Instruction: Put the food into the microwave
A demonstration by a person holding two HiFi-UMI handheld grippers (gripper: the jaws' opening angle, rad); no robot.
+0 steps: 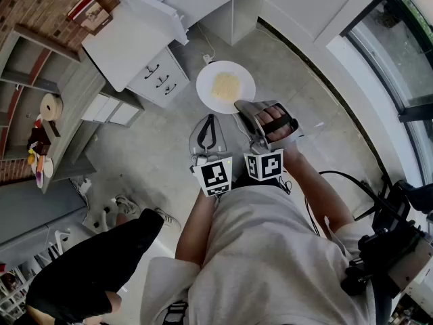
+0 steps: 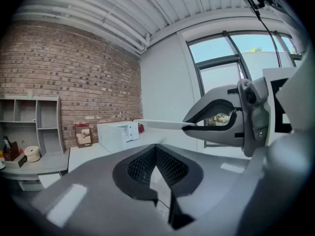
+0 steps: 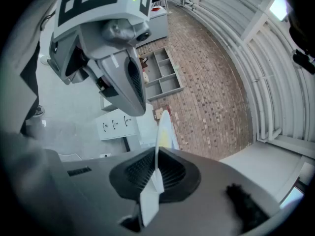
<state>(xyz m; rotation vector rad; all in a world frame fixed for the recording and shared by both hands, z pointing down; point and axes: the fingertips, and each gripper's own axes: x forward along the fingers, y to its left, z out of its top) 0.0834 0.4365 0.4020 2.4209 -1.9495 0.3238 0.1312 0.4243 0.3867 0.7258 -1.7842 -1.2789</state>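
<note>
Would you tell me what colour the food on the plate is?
Pale yellow food, on a white plate; clearest in the head view.

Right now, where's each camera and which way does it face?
Head view: on the person's head, looking down at the plate; torso and arms show.
Left gripper view: on the left hand-held gripper, facing the microwave; shut jaws show.
Right gripper view: on the right hand-held gripper, jaws gripping the plate rim.
Shared: the plate, in all three.
</note>
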